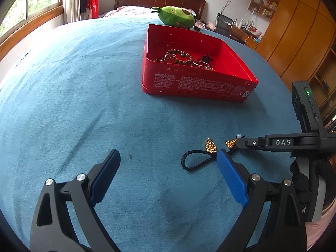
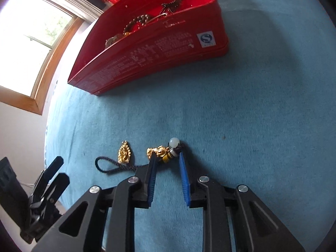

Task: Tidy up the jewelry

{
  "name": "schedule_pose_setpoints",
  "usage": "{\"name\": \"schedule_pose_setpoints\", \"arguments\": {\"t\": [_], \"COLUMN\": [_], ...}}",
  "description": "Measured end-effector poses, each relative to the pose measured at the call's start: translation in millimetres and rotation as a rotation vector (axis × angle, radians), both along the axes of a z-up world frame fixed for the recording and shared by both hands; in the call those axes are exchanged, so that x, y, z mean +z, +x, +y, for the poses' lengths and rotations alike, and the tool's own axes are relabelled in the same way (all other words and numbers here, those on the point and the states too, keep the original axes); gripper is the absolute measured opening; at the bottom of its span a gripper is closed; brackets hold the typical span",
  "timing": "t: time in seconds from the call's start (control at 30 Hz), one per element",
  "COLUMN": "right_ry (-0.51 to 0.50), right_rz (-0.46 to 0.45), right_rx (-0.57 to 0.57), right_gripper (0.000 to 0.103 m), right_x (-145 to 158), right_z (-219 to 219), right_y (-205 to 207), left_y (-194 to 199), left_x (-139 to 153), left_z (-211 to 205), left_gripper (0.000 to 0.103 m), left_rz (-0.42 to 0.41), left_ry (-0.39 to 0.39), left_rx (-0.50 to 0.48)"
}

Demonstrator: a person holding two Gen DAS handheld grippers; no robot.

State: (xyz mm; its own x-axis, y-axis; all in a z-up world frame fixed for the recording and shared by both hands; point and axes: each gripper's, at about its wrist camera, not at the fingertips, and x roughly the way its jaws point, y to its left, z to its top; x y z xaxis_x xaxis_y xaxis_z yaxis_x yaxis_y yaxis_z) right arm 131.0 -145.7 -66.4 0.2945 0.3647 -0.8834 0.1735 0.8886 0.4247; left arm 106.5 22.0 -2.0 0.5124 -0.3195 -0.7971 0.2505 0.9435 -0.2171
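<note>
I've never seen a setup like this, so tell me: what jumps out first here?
A bright red metal tin sits open on the blue bedspread, with brown bead bracelets and chains piled inside. Nearer, a black braided cord charm with gold pendants and a white bead lies on the cloth. The right gripper has its blue-padded fingers open around the beaded end; the left gripper waits open.

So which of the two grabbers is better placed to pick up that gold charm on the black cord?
The right gripper. Its open fingers already flank the charm near the white bead. The left gripper is wide open over bare blue sheet, with the cord beside one finger.
</note>
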Motion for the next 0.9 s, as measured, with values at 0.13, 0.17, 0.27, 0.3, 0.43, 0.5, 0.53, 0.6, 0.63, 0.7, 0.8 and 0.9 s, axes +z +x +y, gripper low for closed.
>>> {"name": "schedule_pose_setpoints", "arguments": {"t": [0.13,0.17,0.27,0.3,0.43,0.5,0.53,0.6,0.63,0.7,0.8,0.9], "right_ry": [-0.003,-0.012,-0.069,-0.087,-0.163,-0.180,-0.183,-0.190,-0.197,-0.183,-0.100,-0.090], "right_rz": [0.001,-0.001,-0.026,-0.033,-0.079,-0.096,-0.101,-0.116,-0.124,-0.131,-0.142,-0.164], "right_rx": [-0.006,-0.002,0.029,0.040,0.086,0.108,0.106,0.107,0.113,0.117,0.116,0.100], "right_gripper": [0.028,0.029,0.031,0.029,0.020,0.018,0.018,0.018,0.017,0.015,0.010,0.010], "right_x": [1,2,7,7,8,9,9,11,11,13,18,26], "right_z": [4,7,19,18,29,32,32,30,29,27,19,8], "right_y": [5,7,9,11,16,19,21,22,22,22,21,18], "left_y": [2,1,2,2,2,2,2,2,3,3,7,14], "left_x": [-1,-1,-2,-3,-3,-3,-3,-3,-3,-4,-6,-7], "left_z": [0,1,0,-1,-1,-1,-1,-1,-2,-2,-3,-6], "left_gripper": [0.092,0.092,0.092,0.092,0.092,0.092,0.092,0.092,0.092,0.092,0.092,0.092], "left_rz": [0.001,0.003,0.007,0.008,0.010,0.011,0.011,0.011,0.011,0.012,0.020,0.019], "left_ry": [-0.004,-0.004,-0.004,-0.005,-0.004,-0.004,-0.004,-0.004,-0.003,-0.003,0.003,0.017], "left_rx": [0.002,0.002,-0.002,-0.005,-0.006,-0.004,-0.003,-0.003,-0.003,-0.005,-0.007,0.000]}}
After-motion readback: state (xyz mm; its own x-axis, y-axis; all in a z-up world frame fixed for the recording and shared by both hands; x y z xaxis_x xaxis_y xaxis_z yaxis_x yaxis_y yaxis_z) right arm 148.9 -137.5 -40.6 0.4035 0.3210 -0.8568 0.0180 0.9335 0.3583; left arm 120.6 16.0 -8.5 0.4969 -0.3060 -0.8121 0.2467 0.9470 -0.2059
